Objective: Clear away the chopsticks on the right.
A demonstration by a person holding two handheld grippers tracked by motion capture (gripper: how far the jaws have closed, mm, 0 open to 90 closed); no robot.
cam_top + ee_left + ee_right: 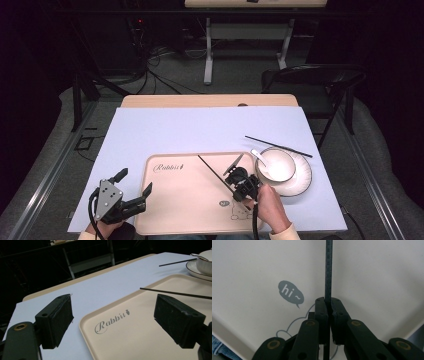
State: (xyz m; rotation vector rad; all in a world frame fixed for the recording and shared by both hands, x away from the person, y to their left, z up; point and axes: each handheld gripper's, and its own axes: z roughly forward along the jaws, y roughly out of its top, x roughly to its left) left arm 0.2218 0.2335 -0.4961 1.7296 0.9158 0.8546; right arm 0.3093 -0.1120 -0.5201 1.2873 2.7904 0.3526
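A beige tray (pixel 185 200) printed "Rabbit" lies at the table's near edge. My right gripper (pixel 243 194) hovers over its right part, shut on a black chopstick (pixel 212 170) that slants up and left across the tray. In the right gripper view the jaws (pixel 328 301) pinch that chopstick (pixel 328 270) above a "hi~" print. My left gripper (pixel 134 182) stands open at the tray's left edge with nothing between its pads (pixel 56 320). A second chopstick (pixel 277 146) lies on the mat behind a white bowl (pixel 275 164) on a plate (pixel 301 184).
A white spoon (pixel 256 155) rests in the bowl. A pale blue mat (pixel 200 130) covers the table. A black folding chair (pixel 320 80) stands behind the table's right corner. Cables and another table's legs (pixel 207 55) lie farther back.
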